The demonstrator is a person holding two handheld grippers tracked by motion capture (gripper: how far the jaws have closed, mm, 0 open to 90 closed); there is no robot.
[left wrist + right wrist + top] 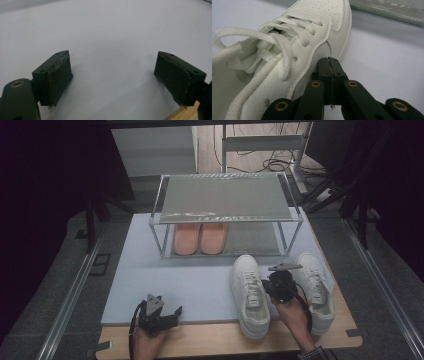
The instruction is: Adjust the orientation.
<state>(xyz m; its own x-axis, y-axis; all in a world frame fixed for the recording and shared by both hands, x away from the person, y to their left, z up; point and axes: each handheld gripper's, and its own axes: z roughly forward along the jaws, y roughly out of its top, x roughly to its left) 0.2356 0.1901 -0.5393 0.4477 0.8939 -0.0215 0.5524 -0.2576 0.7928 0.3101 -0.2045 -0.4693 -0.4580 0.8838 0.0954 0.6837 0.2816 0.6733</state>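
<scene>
The right gripper [329, 60] was clenched empty, tips against the left white sneaker's [250, 292] side, probably to nudge it. The left gripper [159, 312] rested released, near left.

no readable text, labels, numbers

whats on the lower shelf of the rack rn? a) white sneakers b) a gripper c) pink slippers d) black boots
c: a pair of pink slippers sits side by side on the lower shelf of the rack, while the white sneakers lie in front on the mat.
</scene>
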